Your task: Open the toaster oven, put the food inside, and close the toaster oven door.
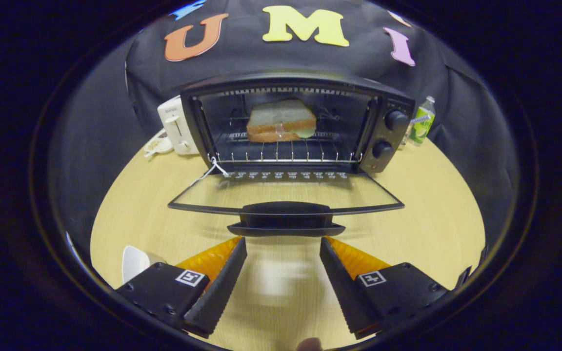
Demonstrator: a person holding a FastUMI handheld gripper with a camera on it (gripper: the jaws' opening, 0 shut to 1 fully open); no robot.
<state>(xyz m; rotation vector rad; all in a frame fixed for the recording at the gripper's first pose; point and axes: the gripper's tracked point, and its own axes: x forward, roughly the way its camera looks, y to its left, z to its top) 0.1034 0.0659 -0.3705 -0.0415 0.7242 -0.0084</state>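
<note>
I see my gripper (283, 243) spread apart, empty, just short of the toaster oven (295, 126) door handle (286, 219). The door lies flat open. The sandwich (281, 121) sits on the rack inside; its filling is unclear.

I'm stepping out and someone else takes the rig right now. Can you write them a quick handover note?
Gripper: open, holding nothing, its fingertips just short of the door handle.
Toaster oven: on the wooden table, glass door folded down flat, fully open.
Sandwich: on the wire rack inside the oven.
Done: door opened, food put in.
Left: catch the handle and swing the door up until it shuts.
</note>
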